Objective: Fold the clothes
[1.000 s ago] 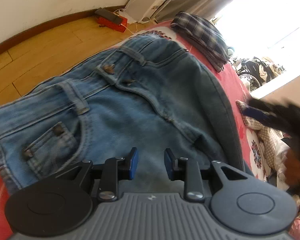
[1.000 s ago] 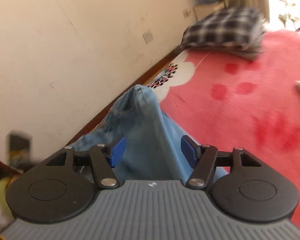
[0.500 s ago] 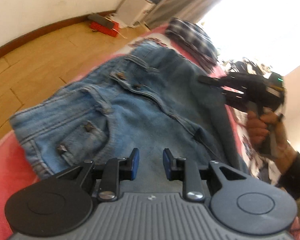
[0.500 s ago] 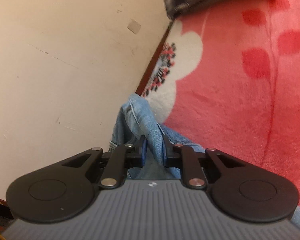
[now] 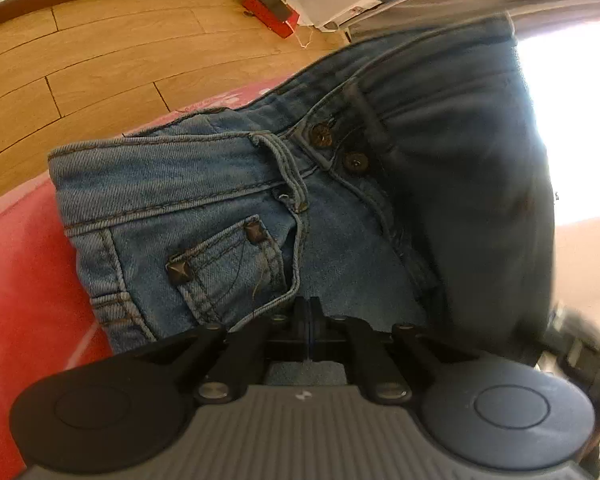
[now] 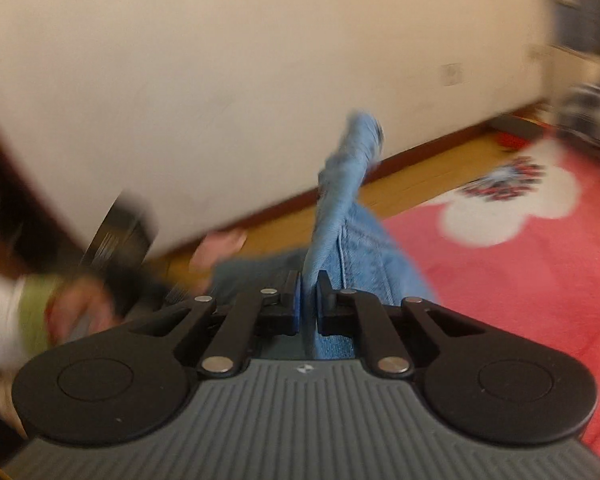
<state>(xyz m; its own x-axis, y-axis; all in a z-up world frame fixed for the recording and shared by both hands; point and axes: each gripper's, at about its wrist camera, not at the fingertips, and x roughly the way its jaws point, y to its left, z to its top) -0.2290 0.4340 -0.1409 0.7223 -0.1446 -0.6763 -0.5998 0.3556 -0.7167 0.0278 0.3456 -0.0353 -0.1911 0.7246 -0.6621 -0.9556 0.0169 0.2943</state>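
fuzzy red blanket point(image 5: 16, 264), both jaws clamped on stiff, apparently lifted denim jeans point(image 5: 228, 200)

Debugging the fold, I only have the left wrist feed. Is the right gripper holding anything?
Observer: Yes. The right gripper is shut on a raised fold of the jeans.
Operator: Where does that fold sit against the bed?
Observer: It stands up above the red blanket, with the wall behind it.
Operator: Anything near the right gripper?
Observer: A blurred hand holding the other gripper, on its left side.
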